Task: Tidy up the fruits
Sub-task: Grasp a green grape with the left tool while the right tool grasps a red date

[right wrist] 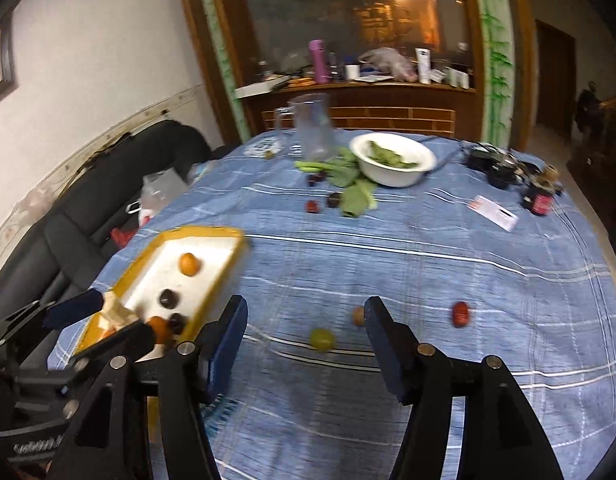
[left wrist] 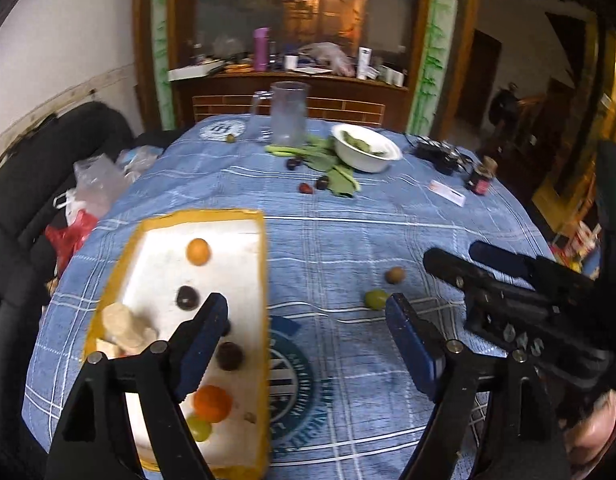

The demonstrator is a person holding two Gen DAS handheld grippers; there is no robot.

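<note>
A yellow-rimmed white tray (left wrist: 260, 280) (right wrist: 228, 264) lies on the left of the blue table and holds several fruits, among them an orange one (left wrist: 198, 251) (right wrist: 189, 264) and dark plums (left wrist: 187, 297). A green grape (left wrist: 376, 299) (right wrist: 322, 338), a brown fruit (left wrist: 395, 275) (right wrist: 358, 314) and a red fruit (right wrist: 460, 313) lie loose on the cloth. My left gripper (left wrist: 306, 310) is open and empty, over the tray's right edge. My right gripper (right wrist: 306, 314) is open and empty, just short of the grape; it also shows in the left wrist view (left wrist: 456, 258).
A white bowl (left wrist: 367, 148) (right wrist: 392, 158) of greens, loose leaves, a clear jug (left wrist: 288, 114) (right wrist: 313, 128) and more small dark fruits (left wrist: 306, 188) (right wrist: 313, 206) stand at the far side. A small jar (right wrist: 542, 196), a card (right wrist: 494, 207) and a black device are at the far right. A black sofa with bags lies left.
</note>
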